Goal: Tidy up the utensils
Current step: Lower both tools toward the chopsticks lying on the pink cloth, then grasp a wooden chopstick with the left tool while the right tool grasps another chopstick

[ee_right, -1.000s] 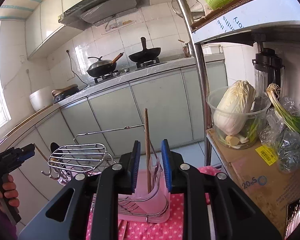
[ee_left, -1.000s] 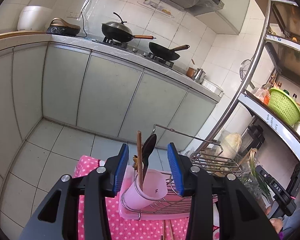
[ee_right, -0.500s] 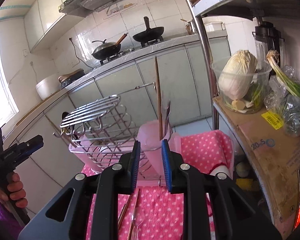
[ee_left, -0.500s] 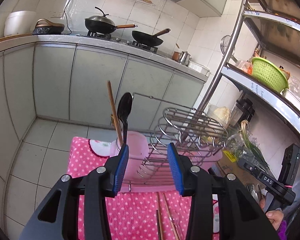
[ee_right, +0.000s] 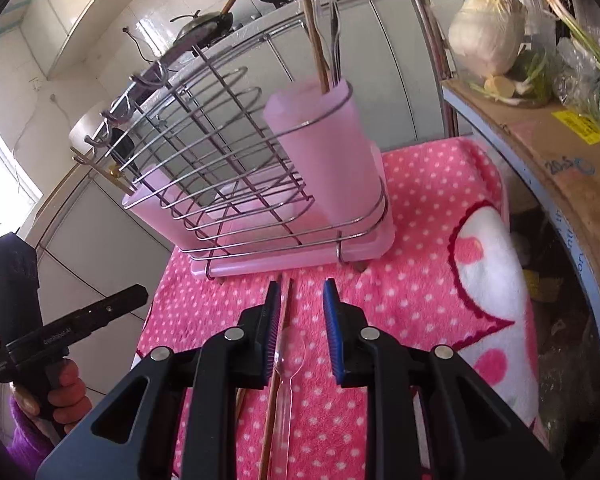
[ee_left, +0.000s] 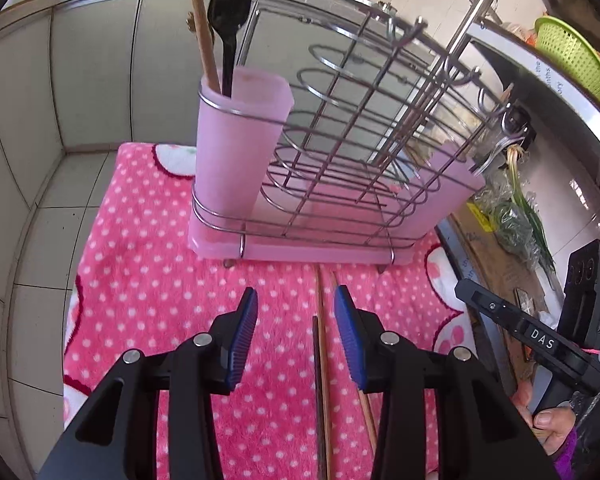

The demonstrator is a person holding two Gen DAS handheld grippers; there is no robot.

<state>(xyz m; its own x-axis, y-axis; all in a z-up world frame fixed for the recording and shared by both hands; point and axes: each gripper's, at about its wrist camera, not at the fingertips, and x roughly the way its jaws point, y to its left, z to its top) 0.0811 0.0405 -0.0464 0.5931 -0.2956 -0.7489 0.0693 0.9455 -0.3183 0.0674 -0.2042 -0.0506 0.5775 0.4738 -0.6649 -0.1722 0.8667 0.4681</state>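
Both tools released & empty: left tool [ee_left: 296,332], right tool [ee_right: 300,320] hover over chopsticks [ee_left: 320,360] + clear plastic spoon [ee_right: 286,384] lying on pink surface [ee_left: 148,280], near side of rack [ee_left: 340,152]. Probably light, stiff, thin, slippery; pinch mid-shaft.
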